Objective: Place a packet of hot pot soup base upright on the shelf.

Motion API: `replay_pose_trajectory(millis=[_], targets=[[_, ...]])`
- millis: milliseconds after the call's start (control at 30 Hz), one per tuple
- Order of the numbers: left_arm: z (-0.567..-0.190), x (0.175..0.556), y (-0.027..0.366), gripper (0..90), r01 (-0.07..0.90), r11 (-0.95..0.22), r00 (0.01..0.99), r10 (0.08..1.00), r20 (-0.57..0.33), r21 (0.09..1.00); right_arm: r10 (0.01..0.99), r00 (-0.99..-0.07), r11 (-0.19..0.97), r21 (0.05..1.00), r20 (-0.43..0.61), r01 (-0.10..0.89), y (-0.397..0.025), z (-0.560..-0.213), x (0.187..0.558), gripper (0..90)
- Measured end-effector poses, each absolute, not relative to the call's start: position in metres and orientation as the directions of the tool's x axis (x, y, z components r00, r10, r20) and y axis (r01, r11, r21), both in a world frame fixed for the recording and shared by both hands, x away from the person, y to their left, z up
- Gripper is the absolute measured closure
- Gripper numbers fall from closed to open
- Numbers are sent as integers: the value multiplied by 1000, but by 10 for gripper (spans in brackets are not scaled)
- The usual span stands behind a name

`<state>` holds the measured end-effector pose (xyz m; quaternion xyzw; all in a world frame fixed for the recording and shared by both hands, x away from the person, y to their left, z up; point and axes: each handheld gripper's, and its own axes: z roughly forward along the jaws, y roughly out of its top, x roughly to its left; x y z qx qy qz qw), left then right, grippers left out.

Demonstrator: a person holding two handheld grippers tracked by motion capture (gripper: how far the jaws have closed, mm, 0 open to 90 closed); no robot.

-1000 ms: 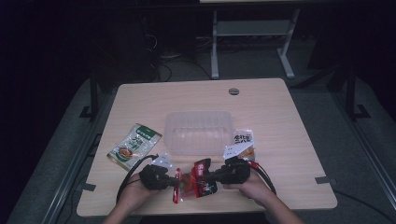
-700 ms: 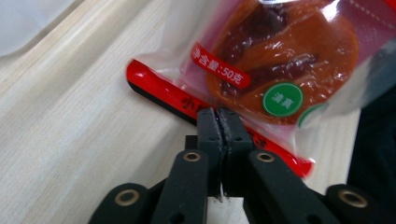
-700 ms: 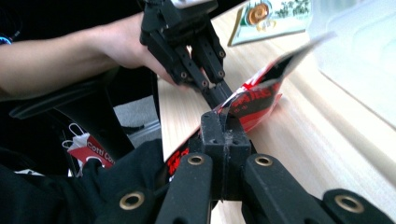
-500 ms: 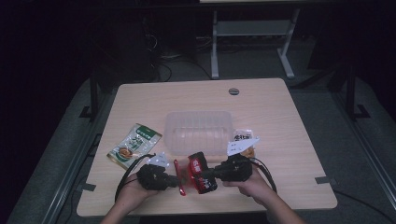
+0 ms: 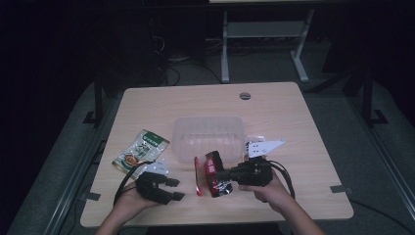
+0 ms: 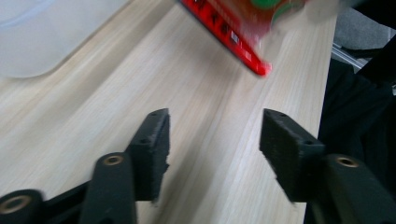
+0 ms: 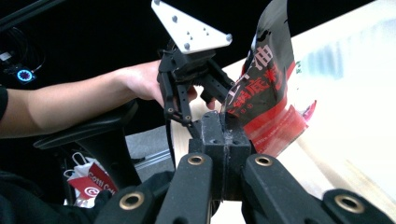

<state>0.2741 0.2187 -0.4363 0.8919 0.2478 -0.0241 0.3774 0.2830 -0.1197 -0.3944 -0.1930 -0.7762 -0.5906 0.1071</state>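
- Since the earlier frames, my left gripper (image 5: 171, 190) has let go of the red packet (image 5: 215, 172) and drawn back toward the table's near edge; the packet now hangs from my right gripper (image 5: 221, 174) alone.
- Landmark: the clear tub (image 5: 208, 137) at the middle of the table (image 5: 205, 98).
- Red packet: just nearer than the tub's front wall, a little right of its centre, not touching it as far as I can tell. In the right gripper view the packet (image 7: 266, 88) stands up from the jaws, black above and red below, with printed characters.
- Right gripper (image 7: 223, 135): jaws pressed together on the packet's lower edge, no gap between them.
- Left gripper (image 6: 214, 135): jaws wide apart with bare wood between them, nothing held; in the high view it sits nearer than the tub and to its left.
- Red strip (image 5: 197, 175): lies on the table between the two grippers, just left of the packet; in the left gripper view a blurred red edge (image 6: 233, 39) shows beyond the open jaws.
- Green packet (image 5: 141, 151): flat on the table, left of the tub.
- White packet (image 5: 254, 142): just right of the tub, partly behind the right gripper's grey plate.
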Motion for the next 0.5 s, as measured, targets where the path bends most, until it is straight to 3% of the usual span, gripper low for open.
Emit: replay_pose_trajectory(millis=[167,500], targets=[[-436,273,227,338,456,-590,876,431,-218,667,191,-908,217,886,373,410,-126,-385,285,900],[-439,273,221,327,429,-607,889,412,-197,669,248,-913,213,901,324,378,-138,-369,299,900]])
